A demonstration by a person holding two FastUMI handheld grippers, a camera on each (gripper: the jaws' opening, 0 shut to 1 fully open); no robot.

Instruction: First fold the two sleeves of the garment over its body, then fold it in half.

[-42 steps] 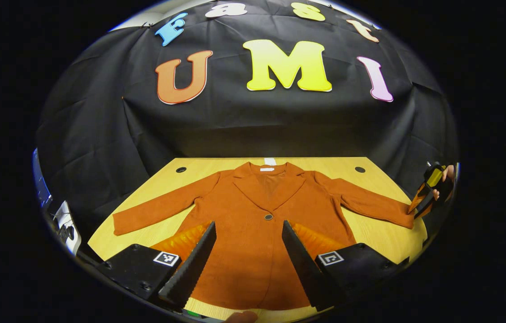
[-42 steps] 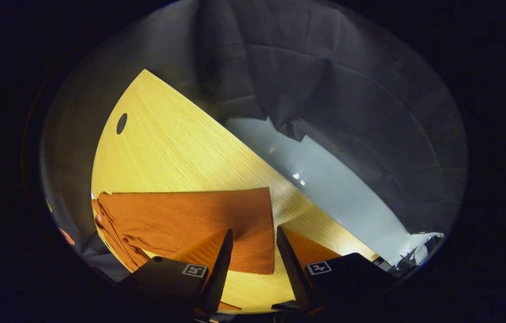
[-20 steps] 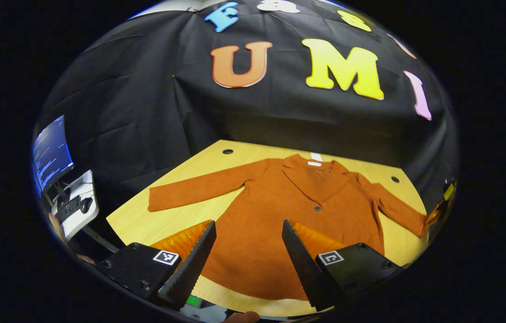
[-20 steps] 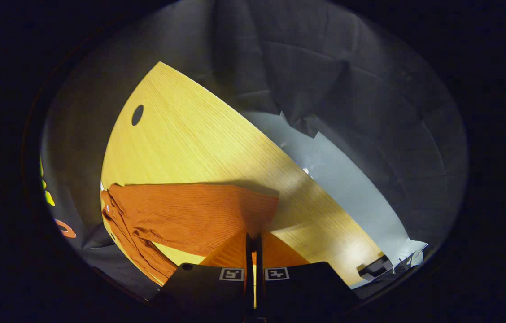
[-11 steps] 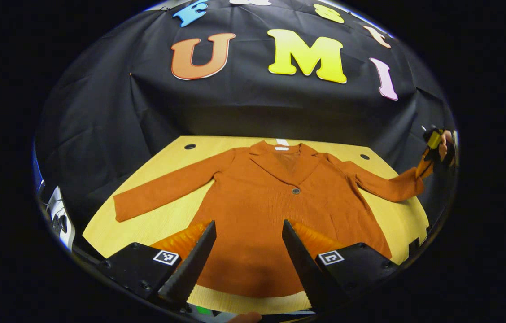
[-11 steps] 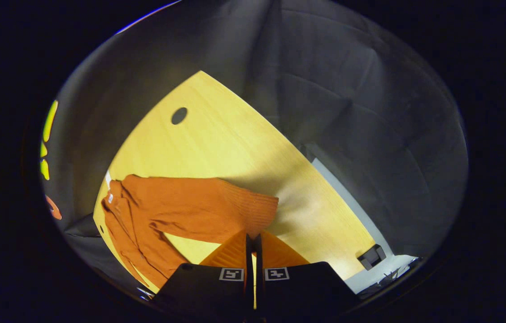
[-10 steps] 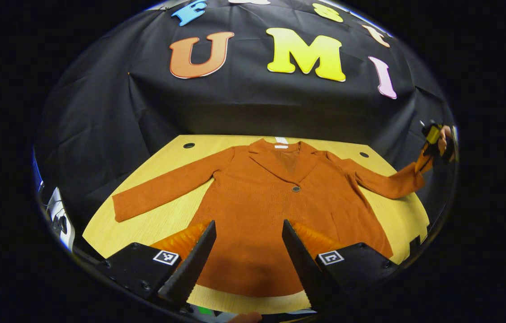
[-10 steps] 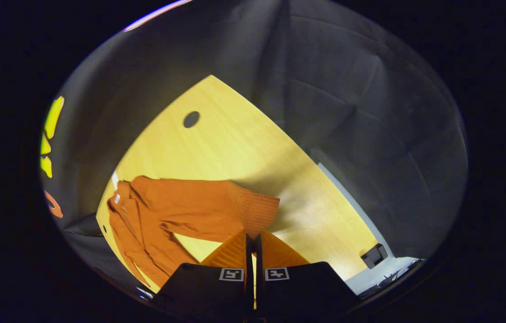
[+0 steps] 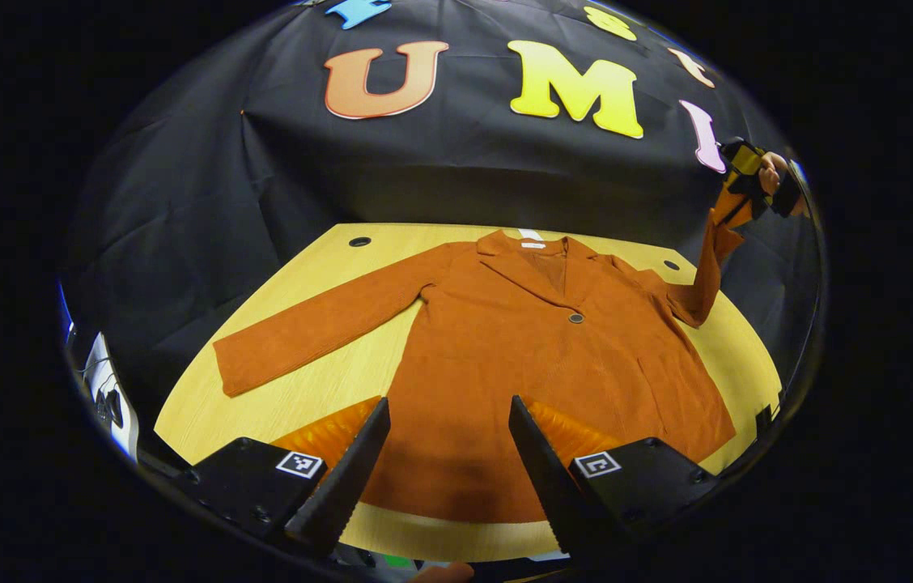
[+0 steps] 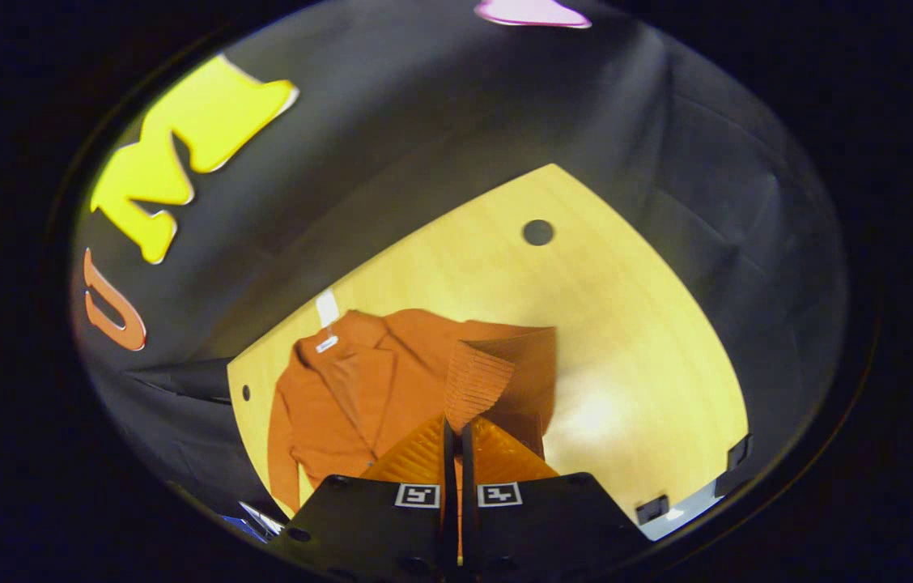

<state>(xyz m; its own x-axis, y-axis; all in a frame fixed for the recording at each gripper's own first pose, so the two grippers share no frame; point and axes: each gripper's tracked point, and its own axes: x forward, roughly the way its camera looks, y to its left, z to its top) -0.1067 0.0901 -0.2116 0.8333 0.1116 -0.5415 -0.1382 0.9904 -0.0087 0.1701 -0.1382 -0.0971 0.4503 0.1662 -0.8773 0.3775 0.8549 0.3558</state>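
R gripper [image 10: 456,433] fingers clenched on right sleeve cuff [image 10: 479,380], lifted above table [image 10: 626,340]; L gripper [image 9: 444,437] fingers spread, holding nothing. Risk: cuff slips out mid-swing, or the pull drags jacket [image 9: 537,356] off square.

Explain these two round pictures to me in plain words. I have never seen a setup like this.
There is no robot here. A person holds a two-finger gripper in each hand, and a wide-angle camera rides on each one, looking along its fingers.

The left gripper view looks down a wooden table at an orange jacket lying face up. The left gripper is open and holds nothing. The sleeve on the left side of this view lies flat. At the right edge, the person's hand holds the right gripper up with the other sleeve's cuff pinched in it.

The right gripper view looks down from that raised gripper: its fingers are shut on the cuff, above the jacket.
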